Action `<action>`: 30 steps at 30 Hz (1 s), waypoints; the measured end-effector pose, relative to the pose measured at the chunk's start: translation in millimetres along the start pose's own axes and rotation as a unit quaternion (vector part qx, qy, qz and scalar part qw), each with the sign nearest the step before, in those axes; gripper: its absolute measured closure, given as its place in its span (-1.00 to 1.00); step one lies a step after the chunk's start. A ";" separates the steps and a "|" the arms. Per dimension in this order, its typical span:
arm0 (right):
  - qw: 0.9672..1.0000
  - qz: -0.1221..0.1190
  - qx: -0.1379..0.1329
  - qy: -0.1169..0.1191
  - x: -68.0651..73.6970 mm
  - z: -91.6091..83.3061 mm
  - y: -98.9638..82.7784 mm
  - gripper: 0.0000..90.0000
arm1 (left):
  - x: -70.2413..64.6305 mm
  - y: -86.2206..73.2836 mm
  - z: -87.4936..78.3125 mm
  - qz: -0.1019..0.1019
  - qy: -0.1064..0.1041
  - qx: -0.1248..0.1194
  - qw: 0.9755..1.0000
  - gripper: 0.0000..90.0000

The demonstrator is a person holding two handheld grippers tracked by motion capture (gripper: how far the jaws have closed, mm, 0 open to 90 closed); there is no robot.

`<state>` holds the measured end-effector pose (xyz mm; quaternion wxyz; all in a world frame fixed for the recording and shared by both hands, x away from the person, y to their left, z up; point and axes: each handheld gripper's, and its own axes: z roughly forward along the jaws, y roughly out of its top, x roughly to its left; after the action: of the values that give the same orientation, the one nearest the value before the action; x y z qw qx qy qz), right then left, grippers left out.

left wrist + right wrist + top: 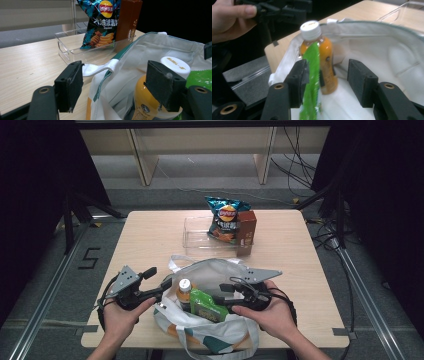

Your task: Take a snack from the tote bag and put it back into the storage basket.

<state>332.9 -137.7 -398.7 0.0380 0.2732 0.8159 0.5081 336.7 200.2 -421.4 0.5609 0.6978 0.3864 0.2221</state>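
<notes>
Green packet (310,85) sits edge-on between my right gripper (329,82) jaws, which stand released, inside the white bag (220,270) beside the orange bottle (322,62). I let it settle clear, while my left gripper (117,85) spreads wide at the rim.

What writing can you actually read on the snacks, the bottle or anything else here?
"Lay's": red and yellow logo on the teal crinkly chip bag standing in the clear plastic tray.
Large white Chinese characters under that logo: visible, but I cannot read them reliably.
Tall brown cardboard carton: small pale print, too blurred.
White cap of the orange juice bottle: yellow print, too small.
Green foil snack packet: print blurred.
"5": black mark on the grey floor.
</notes>
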 end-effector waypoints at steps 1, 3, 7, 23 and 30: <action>1.000 -0.006 0.008 0.002 -0.1 0.3 -0.7 0.12 | -0.1 0.1 0.0 0.000 0.000 -0.001 1.000 -0.34; 1.000 -0.008 0.008 0.012 1.1 2.7 -3.1 0.12 | -0.2 0.5 -0.1 0.001 0.000 -0.002 1.000 -0.34; 1.000 -0.010 0.023 0.005 3.5 2.9 -6.3 0.15 | -0.2 0.2 0.2 0.000 -0.001 0.000 1.000 -0.34; 0.999 -0.022 0.045 0.018 10.7 3.5 -10.8 0.21 | -0.8 0.1 0.3 0.001 -0.001 0.000 1.000 -0.34; 0.996 -0.037 0.079 0.000 8.2 9.4 -17.8 0.34 | -0.4 0.2 -0.4 0.000 -0.001 -0.002 1.000 -0.34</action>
<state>321.8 -132.1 -416.6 0.0346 0.2451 0.8630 0.4404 336.3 200.1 -421.1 0.5624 0.6969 0.3853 0.2226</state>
